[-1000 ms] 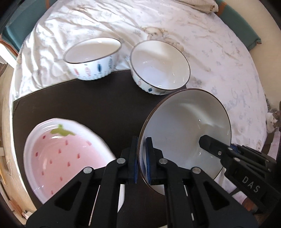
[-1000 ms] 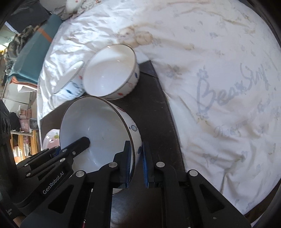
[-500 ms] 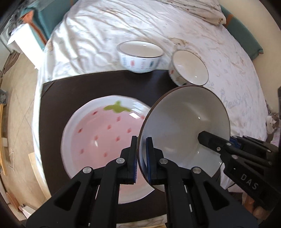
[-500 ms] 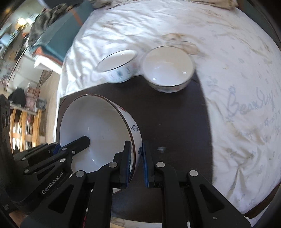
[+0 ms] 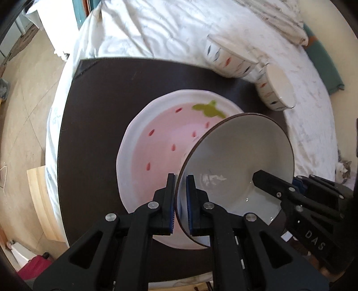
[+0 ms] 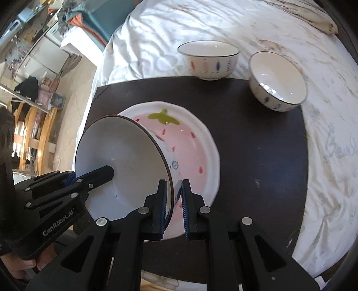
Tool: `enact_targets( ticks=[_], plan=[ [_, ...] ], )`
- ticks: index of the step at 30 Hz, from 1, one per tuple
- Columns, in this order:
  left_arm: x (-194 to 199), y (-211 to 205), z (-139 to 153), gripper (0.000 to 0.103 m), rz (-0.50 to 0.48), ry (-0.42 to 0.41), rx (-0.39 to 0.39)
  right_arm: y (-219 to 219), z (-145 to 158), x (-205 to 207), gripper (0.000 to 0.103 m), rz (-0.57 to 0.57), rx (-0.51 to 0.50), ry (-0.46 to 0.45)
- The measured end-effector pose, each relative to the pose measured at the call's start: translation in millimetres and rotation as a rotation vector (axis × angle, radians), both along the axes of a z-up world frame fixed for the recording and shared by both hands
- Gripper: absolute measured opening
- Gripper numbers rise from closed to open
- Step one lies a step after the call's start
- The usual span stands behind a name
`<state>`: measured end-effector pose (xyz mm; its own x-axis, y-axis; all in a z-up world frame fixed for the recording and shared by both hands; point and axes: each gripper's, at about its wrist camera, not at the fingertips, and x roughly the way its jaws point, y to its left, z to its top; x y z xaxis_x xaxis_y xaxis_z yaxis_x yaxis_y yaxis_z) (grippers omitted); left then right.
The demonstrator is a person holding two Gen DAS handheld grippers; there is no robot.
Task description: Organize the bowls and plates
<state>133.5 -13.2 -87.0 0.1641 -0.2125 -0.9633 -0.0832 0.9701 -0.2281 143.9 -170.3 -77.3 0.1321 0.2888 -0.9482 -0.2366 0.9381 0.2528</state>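
Note:
A large white bowl (image 5: 237, 161) with a dark rim is held tilted above a pink strawberry plate (image 5: 161, 143). My left gripper (image 5: 180, 201) is shut on its near rim. My right gripper (image 6: 174, 201) is shut on the opposite rim of the same bowl (image 6: 120, 161); each gripper shows in the other's view, with its inner finger inside the bowl. The strawberry plate (image 6: 192, 152) lies on a dark mat (image 6: 257, 138). Two smaller patterned bowls (image 6: 209, 59) (image 6: 277, 81) stand at the mat's far edge.
The mat (image 5: 94, 116) lies on a bed with a white patterned sheet (image 6: 290, 29). Floor and a wooden board (image 5: 42, 201) are to the left. A pillow (image 5: 279, 20) lies at the far end. Furniture and clutter (image 6: 33, 73) stand left of the bed.
Both grippers carried the large bowl leftward and over the strawberry plate. The two small bowls have shifted toward the right of both views.

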Motion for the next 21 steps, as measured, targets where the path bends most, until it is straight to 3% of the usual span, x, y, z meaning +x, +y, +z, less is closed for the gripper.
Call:
enact_targets(
  ticks=[11, 21],
  plan=[
    [20.8, 10.3, -19.6, 0.006, 0.025, 0.039, 0.008, 15.0, -27.0, 20.4, 0.014, -0.022, -0.024, 0.079],
    [31.2, 4.8, -19.3, 0.006, 0.026, 0.021, 0.020, 5.2, -42.4, 25.5, 0.015, -0.057, -0.003, 0.143]
  ],
)
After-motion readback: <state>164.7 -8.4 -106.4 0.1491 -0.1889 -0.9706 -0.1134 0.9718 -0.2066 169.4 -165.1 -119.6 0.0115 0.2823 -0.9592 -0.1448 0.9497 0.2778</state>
